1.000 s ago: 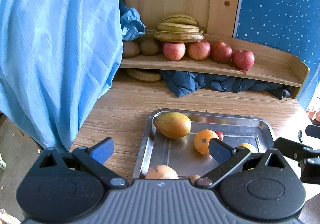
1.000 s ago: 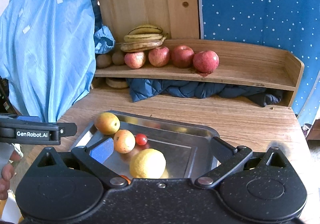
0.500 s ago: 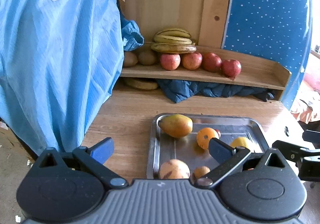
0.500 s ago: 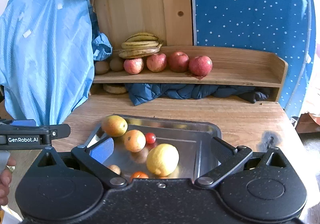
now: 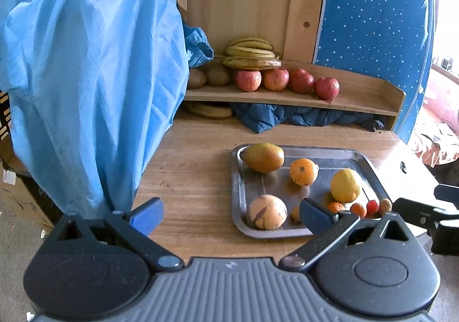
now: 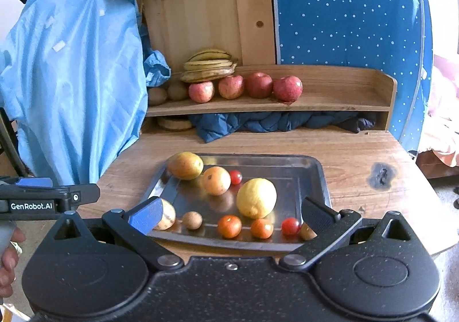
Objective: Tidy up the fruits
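Two empty grippers, left gripper (image 5: 229,211) printed "GenRobot.AI" and right gripper (image 6: 229,211), jaws spread wide, above fruit-laden steel tray (image 6: 321,178) on worktop (image 6: 358,149)

Tray (image 6: 312,175) set on table (image 6: 358,149), before shelf (image 6: 344,98). In tray: mango (image 6: 185,165) at far left corner, orange (image 6: 216,180) right of it, lemon (image 6: 256,198) nearer centre, small fruits lined along near edge. Apples (image 6: 259,85) rowed on shelf, bananas (image 6: 210,65) stacked at their left end. Cloth (image 6: 272,122) bundled under shelf.
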Action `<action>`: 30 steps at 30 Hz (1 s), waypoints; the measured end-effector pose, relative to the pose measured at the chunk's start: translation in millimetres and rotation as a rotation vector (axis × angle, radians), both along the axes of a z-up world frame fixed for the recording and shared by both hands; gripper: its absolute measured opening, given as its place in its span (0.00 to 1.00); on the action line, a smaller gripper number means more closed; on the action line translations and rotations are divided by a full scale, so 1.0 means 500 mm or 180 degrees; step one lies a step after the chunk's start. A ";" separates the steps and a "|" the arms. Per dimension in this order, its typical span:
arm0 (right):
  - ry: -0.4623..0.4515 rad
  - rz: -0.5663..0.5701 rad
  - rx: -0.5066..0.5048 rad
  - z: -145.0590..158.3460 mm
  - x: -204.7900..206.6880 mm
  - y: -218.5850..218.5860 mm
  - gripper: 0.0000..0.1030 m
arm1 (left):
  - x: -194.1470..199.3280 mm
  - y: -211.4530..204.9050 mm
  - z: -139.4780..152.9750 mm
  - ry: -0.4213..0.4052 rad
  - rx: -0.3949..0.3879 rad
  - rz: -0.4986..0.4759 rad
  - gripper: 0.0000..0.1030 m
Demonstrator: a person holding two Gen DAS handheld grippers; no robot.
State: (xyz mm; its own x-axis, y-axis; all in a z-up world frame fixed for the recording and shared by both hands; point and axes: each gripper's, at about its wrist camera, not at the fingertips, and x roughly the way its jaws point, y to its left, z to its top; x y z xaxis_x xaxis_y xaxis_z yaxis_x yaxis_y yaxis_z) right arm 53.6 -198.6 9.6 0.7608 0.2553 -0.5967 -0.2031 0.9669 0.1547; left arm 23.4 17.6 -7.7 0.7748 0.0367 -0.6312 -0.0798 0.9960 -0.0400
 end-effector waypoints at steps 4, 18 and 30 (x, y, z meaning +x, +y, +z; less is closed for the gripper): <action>0.0055 0.0010 -0.0027 -0.004 -0.022 0.007 0.99 | -0.017 0.002 -0.001 0.0007 -0.0011 -0.0019 1.00; 0.0109 0.0097 -0.0084 -0.010 -0.065 -0.011 0.99 | -0.061 -0.019 -0.006 0.0121 -0.0052 0.0110 0.99; 0.0148 0.0221 -0.0114 -0.002 -0.089 -0.044 0.99 | -0.099 -0.051 -0.003 0.0178 -0.0061 0.0197 0.99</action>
State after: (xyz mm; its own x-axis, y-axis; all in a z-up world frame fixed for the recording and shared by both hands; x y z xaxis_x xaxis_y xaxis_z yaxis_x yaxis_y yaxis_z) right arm 9.0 -220.6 8.6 0.7131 0.2842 -0.6408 -0.2632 0.9558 0.1311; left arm -26.0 -7.6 -9.3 0.7350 0.0708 -0.6743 -0.1438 0.9882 -0.0529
